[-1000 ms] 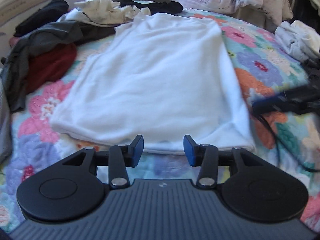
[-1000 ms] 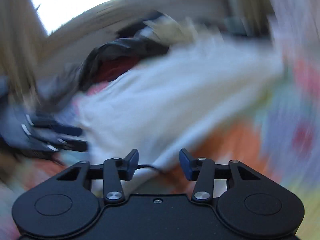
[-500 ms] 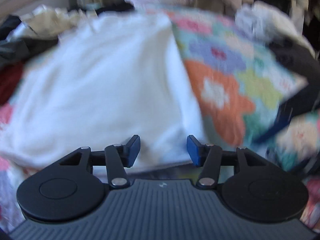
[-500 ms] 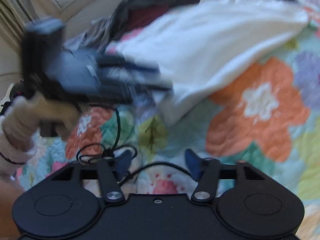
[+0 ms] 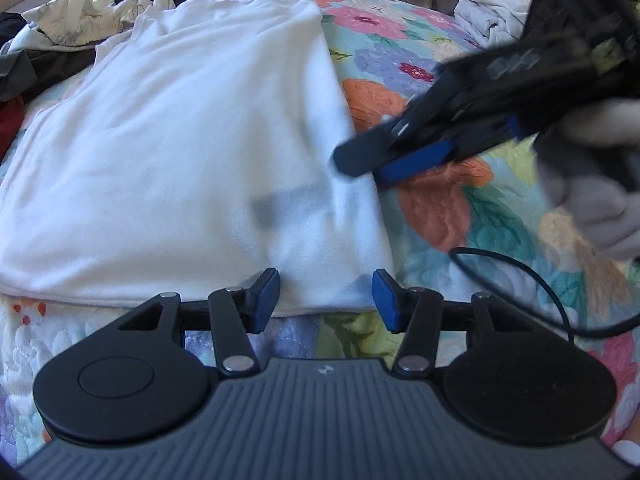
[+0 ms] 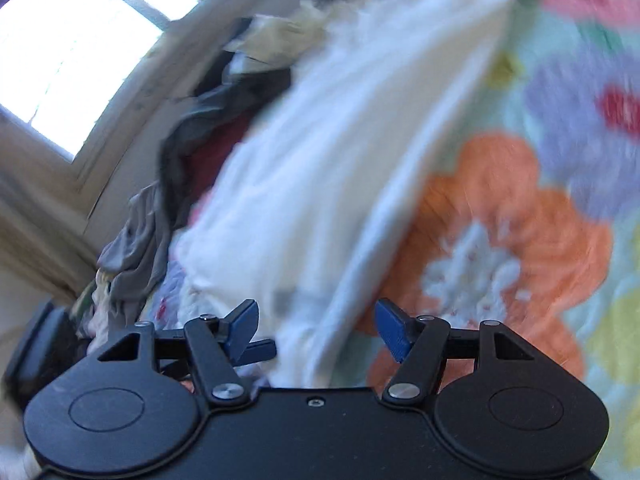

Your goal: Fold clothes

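A white shirt (image 5: 180, 140) lies spread flat on the flowered quilt (image 5: 440, 208), sides folded in. My left gripper (image 5: 325, 294) is open and empty at the shirt's near hem, close to its near right corner. My right gripper (image 6: 316, 330) is open and empty over the shirt's right edge (image 6: 320, 200). It also shows in the left wrist view (image 5: 384, 164), blurred, reaching in from the right just above that edge. The left gripper's fingertip (image 6: 256, 350) shows at the lower left of the right wrist view.
A heap of dark, red, grey and cream clothes (image 5: 40, 40) lies at the shirt's left and far side. More white laundry (image 5: 492, 12) sits at the far right. A black cable (image 5: 540, 280) loops on the quilt at the near right. A window (image 6: 60, 40) is behind.
My right gripper has swung in from the right to the shirt's right edge. My left gripper has settled at the near hem by the right corner. Both stayed open.
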